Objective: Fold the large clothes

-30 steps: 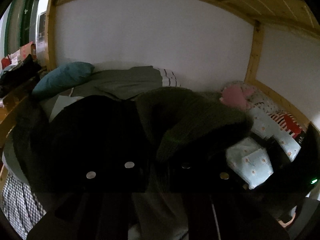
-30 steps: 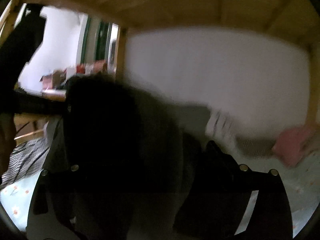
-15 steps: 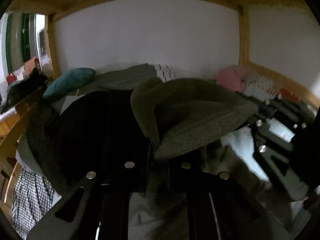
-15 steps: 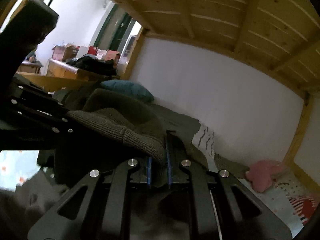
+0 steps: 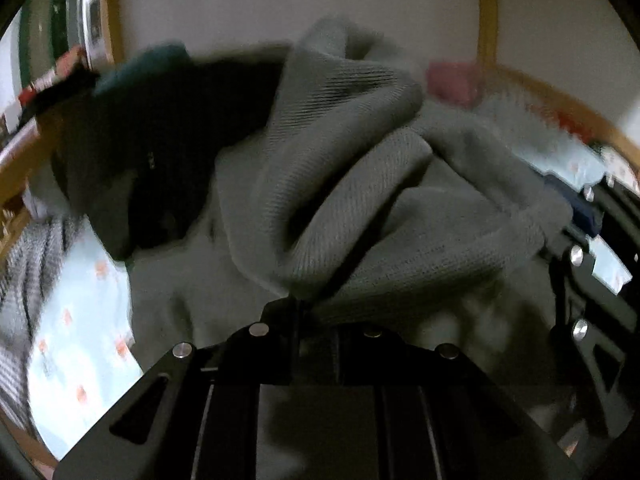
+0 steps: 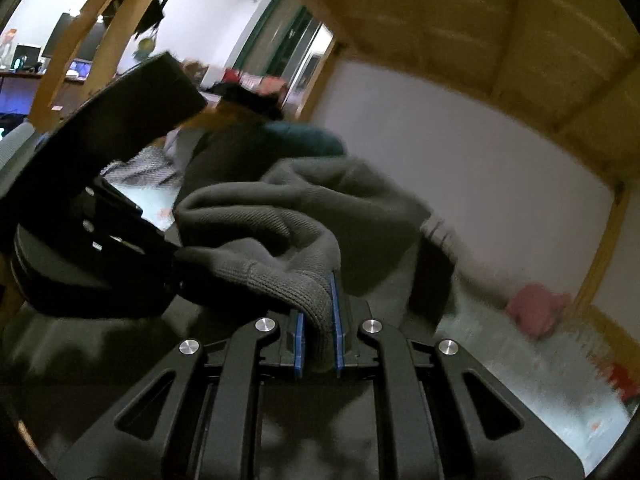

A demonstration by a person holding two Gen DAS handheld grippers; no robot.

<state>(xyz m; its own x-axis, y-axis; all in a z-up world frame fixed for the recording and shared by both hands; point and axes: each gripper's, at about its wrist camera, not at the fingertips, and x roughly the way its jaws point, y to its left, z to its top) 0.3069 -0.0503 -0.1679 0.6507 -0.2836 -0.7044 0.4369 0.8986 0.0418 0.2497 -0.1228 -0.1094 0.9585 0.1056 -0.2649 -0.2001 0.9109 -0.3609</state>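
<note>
A grey-green knitted sweater (image 5: 360,184) hangs bunched in front of both cameras above the bed. My left gripper (image 5: 316,308) is shut on a thick fold of its ribbed edge. My right gripper (image 6: 320,320) is shut on another fold of the same sweater (image 6: 280,256), pinched between the blue pads (image 6: 335,304). The left gripper's body (image 6: 100,216) shows close at the left of the right wrist view, and the right gripper (image 5: 588,280) at the right edge of the left wrist view. A dark part of the garment (image 5: 168,152) hangs at the left.
The bed sheet (image 5: 80,320) is light blue with small flowers. A teal pillow (image 6: 296,140) and a pink soft toy (image 6: 536,312) lie near the white wall. Wooden bunk posts (image 5: 486,28) and slats (image 6: 440,20) enclose the bed.
Both grippers have dropped and tilted down with the sweater, which now fills more of the left view. The two grippers stay close together, each still shut on the knit.
</note>
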